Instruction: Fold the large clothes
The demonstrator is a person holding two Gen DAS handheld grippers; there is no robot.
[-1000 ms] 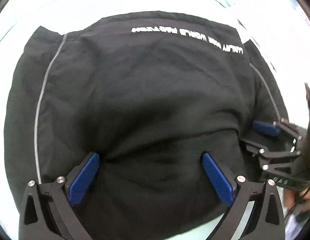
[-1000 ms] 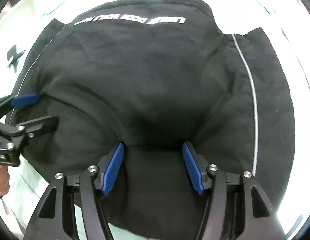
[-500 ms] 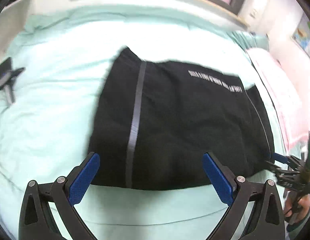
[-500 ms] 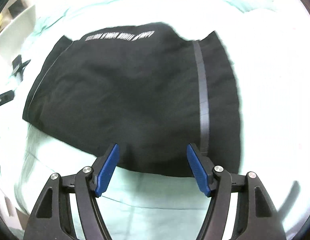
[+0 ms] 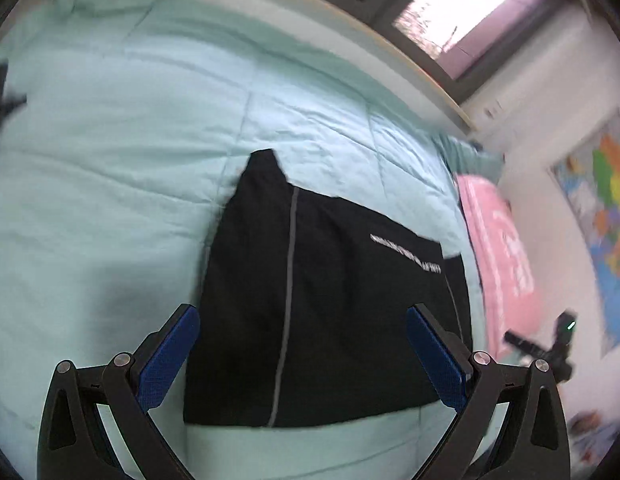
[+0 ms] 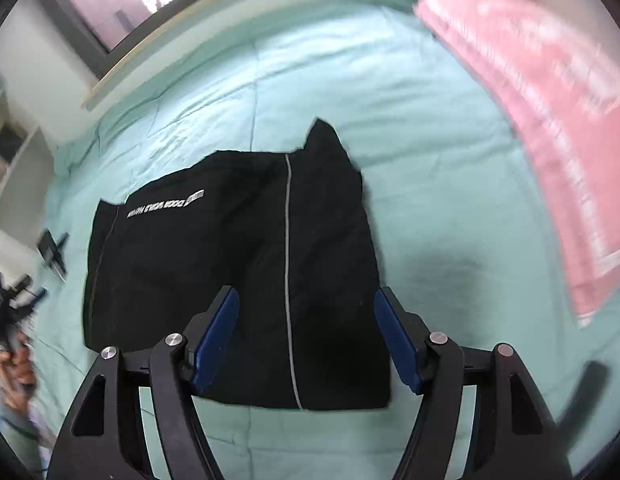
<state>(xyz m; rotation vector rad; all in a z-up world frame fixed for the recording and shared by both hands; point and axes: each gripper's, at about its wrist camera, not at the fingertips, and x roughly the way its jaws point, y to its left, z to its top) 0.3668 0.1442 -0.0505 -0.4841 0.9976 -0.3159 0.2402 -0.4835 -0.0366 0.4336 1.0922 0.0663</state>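
**Folded black garment on a mint bed, both grippers raised and released**

A bed (image 5: 110, 160) covered in a pale mint quilt fills both views, its stitched seams running across the fabric. Along the far edge runs a light wooden ledge (image 5: 389, 44) under a dark-framed window (image 5: 441, 4). In the left wrist view a pink blanket (image 5: 505, 264) with white lettering lies along the right side of the bed, and beyond it a colourful map (image 5: 605, 216) hangs on a white wall. In the right wrist view the pink blanket is blurred at the far right, white shelving (image 6: 18, 172) stands at the left, and a small dark object (image 6: 54, 250) rests on the quilt to the left of the clothing.

The black garment (image 5: 329, 312) lies folded into a rough rectangle on the middle of the bed, near its front edge. A thin grey stripe (image 5: 288, 300) runs from near to far over it, a line of white lettering (image 5: 405, 252) crosses the far part, too blurred to read, and one corner sticks up into a point at the far edge.

The left gripper (image 5: 304, 354) hangs above the garment's near edge, its blue fingers (image 5: 170, 356) spread wide and gripping nothing. The right gripper (image 6: 306, 340) is likewise above the near edge, fingers (image 6: 216, 336) parted and empty.
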